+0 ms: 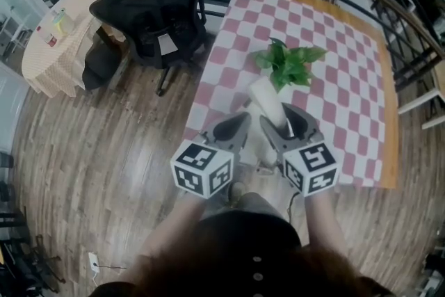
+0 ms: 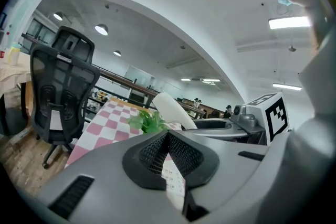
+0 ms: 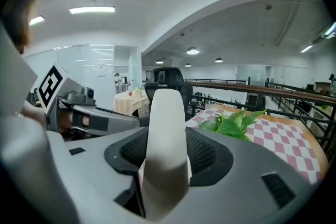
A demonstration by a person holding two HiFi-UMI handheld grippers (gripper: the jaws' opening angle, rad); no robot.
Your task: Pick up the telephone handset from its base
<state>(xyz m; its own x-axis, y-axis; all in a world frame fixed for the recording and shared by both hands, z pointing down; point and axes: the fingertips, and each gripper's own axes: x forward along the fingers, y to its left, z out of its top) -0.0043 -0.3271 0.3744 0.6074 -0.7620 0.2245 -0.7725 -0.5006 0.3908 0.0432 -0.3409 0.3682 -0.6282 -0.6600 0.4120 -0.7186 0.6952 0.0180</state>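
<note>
Gripping white telephone handset (image 3: 167, 128) upright in right gripper (image 1: 286, 120), off its base (image 2: 172, 178); left gripper (image 1: 242, 123) nearly closed, empty, keypad glimpsed through slit. Best raised straight and steadily, avoiding leafy plant (image 1: 286, 62) just beyond.

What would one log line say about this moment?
left gripper: shut on telephone base | right gripper: shut on handset, raised clear of base | stage: handset picked up
</note>
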